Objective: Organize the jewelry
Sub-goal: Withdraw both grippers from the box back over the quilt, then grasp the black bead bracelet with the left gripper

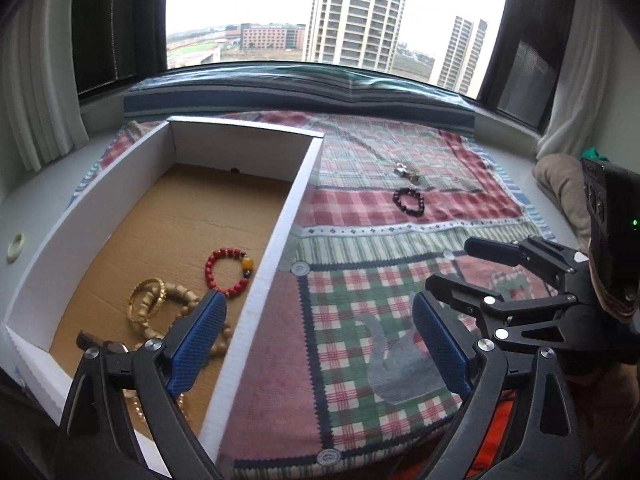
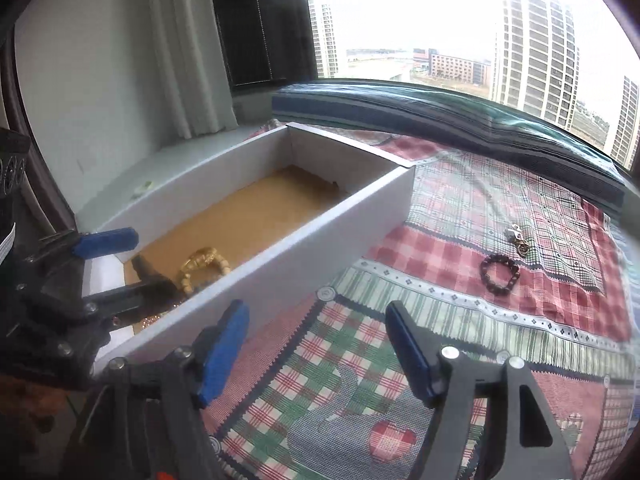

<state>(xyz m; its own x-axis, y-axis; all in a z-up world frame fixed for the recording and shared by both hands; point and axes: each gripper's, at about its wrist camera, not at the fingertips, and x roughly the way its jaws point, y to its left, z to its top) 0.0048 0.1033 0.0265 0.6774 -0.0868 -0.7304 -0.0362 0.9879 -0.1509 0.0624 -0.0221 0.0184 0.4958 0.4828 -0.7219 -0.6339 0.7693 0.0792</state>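
Observation:
A white cardboard box (image 1: 280,216) with a brown floor lies on the plaid cloth. It holds a red bead bracelet (image 1: 228,270), a gold bangle (image 1: 147,300), tan wooden beads and a dark piece near the front. A dark bead bracelet (image 1: 408,199) and a small metal trinket (image 1: 405,171) lie on the cloth further out, also in the right wrist view (image 2: 501,274) (image 2: 518,237). My left gripper (image 1: 316,340) is open and empty, straddling the box's right wall. My right gripper (image 2: 316,344) is open and empty above the cloth beside the box (image 2: 320,236).
The plaid cloth (image 1: 400,280) covers a window ledge. A folded striped blanket (image 1: 300,92) lies along the window. Curtains hang at both sides. A beige cushion (image 1: 560,184) sits at the right. A small pale ring (image 1: 17,245) lies on the ledge left of the box.

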